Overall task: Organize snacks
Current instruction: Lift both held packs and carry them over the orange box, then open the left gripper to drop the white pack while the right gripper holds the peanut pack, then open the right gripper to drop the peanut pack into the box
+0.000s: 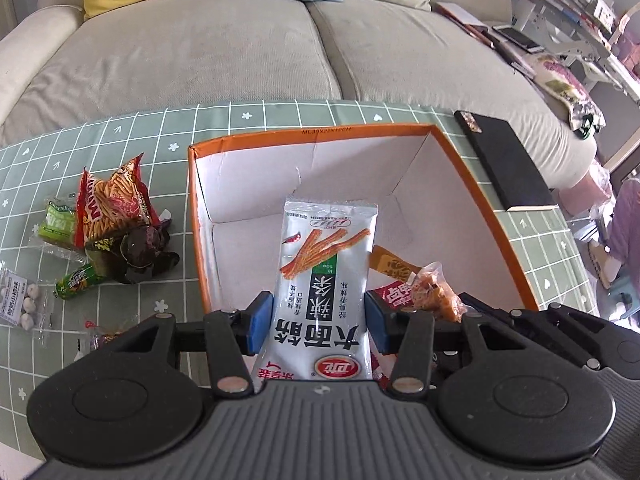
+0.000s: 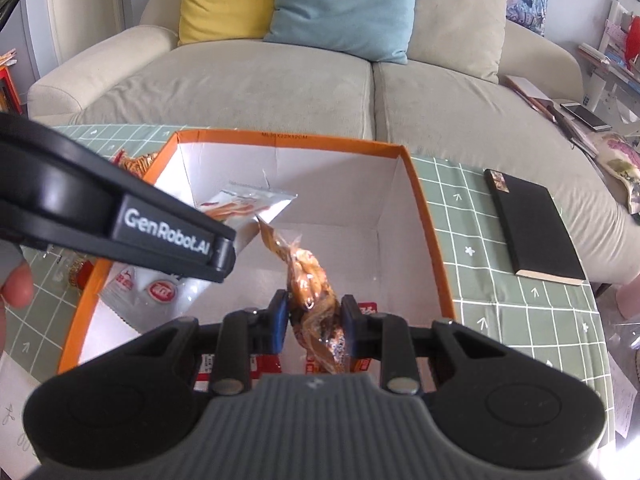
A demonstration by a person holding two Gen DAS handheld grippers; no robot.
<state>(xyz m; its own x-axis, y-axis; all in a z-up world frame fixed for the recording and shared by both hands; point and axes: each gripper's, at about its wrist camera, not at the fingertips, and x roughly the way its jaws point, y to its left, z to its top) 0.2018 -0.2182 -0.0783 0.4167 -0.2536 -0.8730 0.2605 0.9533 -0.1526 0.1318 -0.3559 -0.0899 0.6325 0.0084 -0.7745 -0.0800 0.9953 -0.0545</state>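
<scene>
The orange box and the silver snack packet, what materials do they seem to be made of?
Orange box: probably cardboard, matte, orange outside and white inside; creased fold lines and a small tear show on its back wall.
Silver snack packet: likely thin plastic or foil film, glossy; it reflects light, has a crimped top seal and bends between the pads of the left hand-held gripper.

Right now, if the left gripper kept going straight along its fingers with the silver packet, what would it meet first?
Probably the white floor of the orange box. The left gripper points down into it, shut on the silver snack packet; the packet's far end would likely touch first. Depth is unclear.
</scene>
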